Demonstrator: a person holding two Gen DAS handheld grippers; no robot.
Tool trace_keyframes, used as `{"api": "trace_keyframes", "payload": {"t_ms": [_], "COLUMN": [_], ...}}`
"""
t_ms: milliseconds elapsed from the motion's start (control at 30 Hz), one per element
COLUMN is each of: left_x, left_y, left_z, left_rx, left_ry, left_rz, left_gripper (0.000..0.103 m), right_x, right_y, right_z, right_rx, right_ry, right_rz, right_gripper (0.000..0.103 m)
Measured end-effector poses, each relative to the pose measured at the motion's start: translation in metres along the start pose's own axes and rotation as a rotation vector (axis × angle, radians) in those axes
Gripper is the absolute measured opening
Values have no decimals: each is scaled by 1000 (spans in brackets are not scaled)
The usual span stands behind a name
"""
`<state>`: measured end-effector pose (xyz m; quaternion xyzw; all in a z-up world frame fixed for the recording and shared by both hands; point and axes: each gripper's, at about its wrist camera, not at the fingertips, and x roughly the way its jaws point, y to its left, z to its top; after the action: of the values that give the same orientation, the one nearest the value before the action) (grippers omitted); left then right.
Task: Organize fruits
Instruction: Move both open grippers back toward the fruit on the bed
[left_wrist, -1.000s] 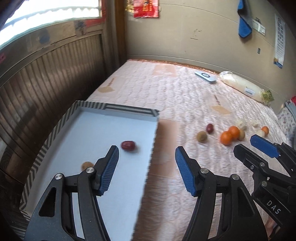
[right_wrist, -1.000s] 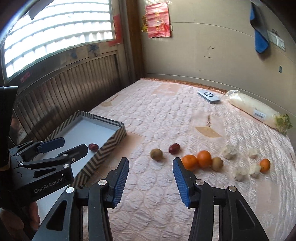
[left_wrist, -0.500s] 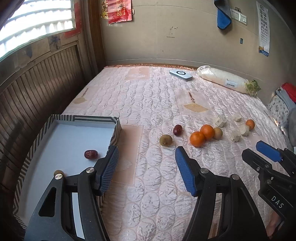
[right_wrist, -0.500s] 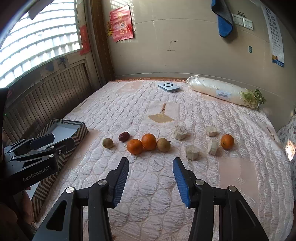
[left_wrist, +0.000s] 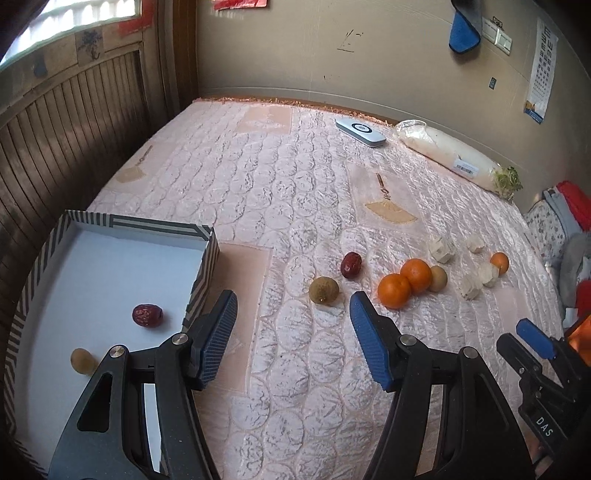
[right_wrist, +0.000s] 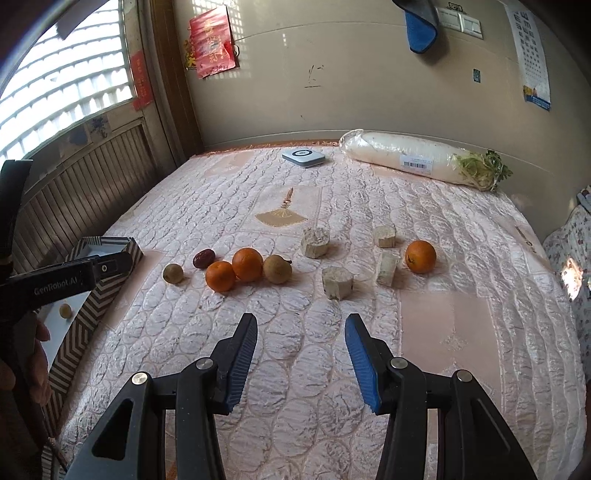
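A striped box at the left holds a red date and a small tan fruit. On the pink quilt lie a brown round fruit, another red date, two oranges side by side, a tan fruit and a third orange. My left gripper is open and empty, just right of the box. My right gripper is open and empty, in front of the fruit row; it also shows in the left wrist view.
Several pale chunks lie among the fruit. A wrapped white radish and a small white device lie by the far wall. A wooden slatted wall runs along the left. Fabric items sit at the right.
My left gripper swung right, away from above the box toward the loose fruit. My right gripper turned right too, now facing the oranges and pale chunks. Both stayed open.
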<state>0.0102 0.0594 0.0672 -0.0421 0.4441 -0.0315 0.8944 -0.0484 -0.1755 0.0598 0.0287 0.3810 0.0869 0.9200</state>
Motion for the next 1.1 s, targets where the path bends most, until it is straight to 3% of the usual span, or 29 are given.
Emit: {"api": "trace_keyframes", "payload": {"t_ms": [100,433,833,933,1100], "left_x": [11,46,61,65,69], "left_y": [2,-17,-23,-24,-25], "left_z": [7,3,-1,-2,-2], "left_rx": [-20,49,75,80,89], "left_ry": [31,111,146,152,152], "left_rz": [-14,-5,4,7,22], "left_gripper": [64,64,64,64,64], "right_x": [2,9,32,44,65], "right_y": [-4,-14,-31,-33,-26], "right_z": [0,-3,1,5,19], "right_rx": [15,24,26,36,-40], "right_ry": [3,24,16,22,45], "right_rz": [6,-6,-37,-6,-23], "right_gripper": [48,48,48,48,48]}}
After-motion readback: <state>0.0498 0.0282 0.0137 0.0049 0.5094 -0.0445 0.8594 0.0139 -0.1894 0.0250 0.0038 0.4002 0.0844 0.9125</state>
